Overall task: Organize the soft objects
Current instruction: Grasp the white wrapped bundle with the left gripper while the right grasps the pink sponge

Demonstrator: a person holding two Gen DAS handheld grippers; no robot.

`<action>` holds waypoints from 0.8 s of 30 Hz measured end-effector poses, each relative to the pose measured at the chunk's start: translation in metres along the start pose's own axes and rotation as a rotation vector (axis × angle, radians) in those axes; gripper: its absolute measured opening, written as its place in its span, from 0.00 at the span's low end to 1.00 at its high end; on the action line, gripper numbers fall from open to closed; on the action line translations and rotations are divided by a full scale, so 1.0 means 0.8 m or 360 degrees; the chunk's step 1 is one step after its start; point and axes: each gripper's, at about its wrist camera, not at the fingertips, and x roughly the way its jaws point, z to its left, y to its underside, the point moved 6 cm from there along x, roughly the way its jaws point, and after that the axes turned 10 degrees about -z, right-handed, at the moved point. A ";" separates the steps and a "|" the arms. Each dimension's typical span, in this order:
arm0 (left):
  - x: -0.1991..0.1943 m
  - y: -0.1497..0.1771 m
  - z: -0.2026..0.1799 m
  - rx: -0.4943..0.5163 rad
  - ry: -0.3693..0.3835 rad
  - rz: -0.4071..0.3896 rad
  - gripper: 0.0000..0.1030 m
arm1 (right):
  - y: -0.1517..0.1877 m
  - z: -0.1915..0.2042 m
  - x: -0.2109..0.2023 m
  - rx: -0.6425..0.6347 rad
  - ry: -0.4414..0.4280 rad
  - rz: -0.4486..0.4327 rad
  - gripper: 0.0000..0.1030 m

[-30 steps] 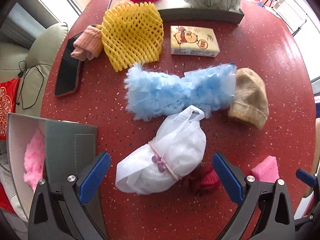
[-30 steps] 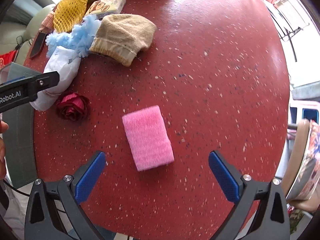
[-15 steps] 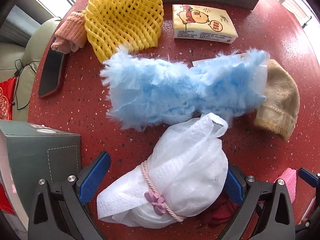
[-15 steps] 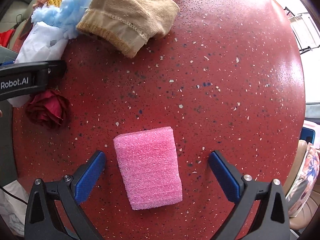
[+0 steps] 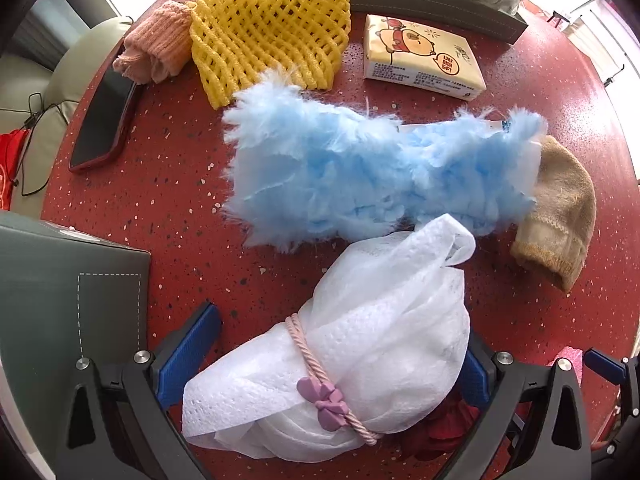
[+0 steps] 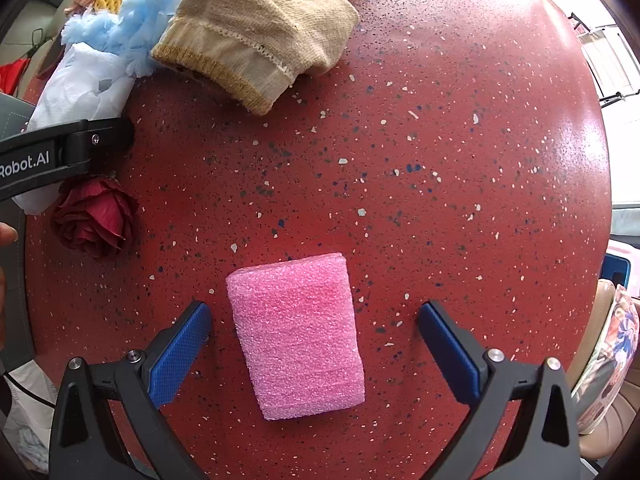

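A white mesh bundle (image 5: 360, 360) tied with a pink cord lies between the spread fingers of my left gripper (image 5: 336, 356), which is open around it. Beyond it lie a fluffy blue duster (image 5: 372, 176), a tan knit sock (image 5: 560, 212), a yellow foam net (image 5: 268, 28) and a rolled pink sock (image 5: 156, 48). In the right wrist view a pink foam block (image 6: 298, 334) sits between the wide-apart fingers of my open right gripper (image 6: 314, 338). A dark red rose (image 6: 94, 220) lies to its left, beside the left gripper's arm (image 6: 60, 152).
A grey box (image 5: 68, 280) stands at the left of the red speckled round table (image 6: 440, 160). A tissue pack (image 5: 424, 60), a dark phone (image 5: 104, 120) and a grey tray (image 5: 432, 12) with soft items sit at the far side. Chairs ring the table.
Both grippers have moved forward and down: the white bundle now sits between the left fingers, and the pink foam block now sits between the right fingers. Both stayed open.
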 end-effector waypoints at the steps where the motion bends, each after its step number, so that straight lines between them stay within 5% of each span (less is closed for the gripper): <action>1: -0.001 0.001 0.000 -0.0004 0.0000 -0.0015 1.00 | -0.002 0.000 0.002 0.0001 0.0000 0.0004 1.00; 6: -0.003 0.017 -0.001 0.0022 0.0004 -0.0011 1.00 | -0.010 -0.002 0.009 -0.0010 0.0001 0.0051 1.00; 8: -0.008 0.020 -0.006 0.0030 -0.0002 0.0033 0.87 | -0.013 -0.001 0.010 0.0002 0.0006 0.0068 0.98; 11: -0.018 0.012 -0.010 0.0068 0.0003 0.0023 0.66 | -0.020 0.004 -0.002 -0.0035 0.0021 0.0020 0.80; 13: -0.024 0.016 -0.013 0.0112 0.0002 0.0030 0.58 | -0.022 0.007 -0.008 -0.0057 0.0031 -0.0010 0.53; 14: -0.026 0.018 -0.013 0.0124 0.0002 0.0032 0.57 | -0.025 0.007 -0.011 -0.0071 0.0051 -0.0025 0.48; 24: -0.098 0.036 -0.014 0.0172 -0.0036 -0.0050 0.56 | -0.025 -0.002 -0.048 0.0094 -0.0013 -0.0071 0.48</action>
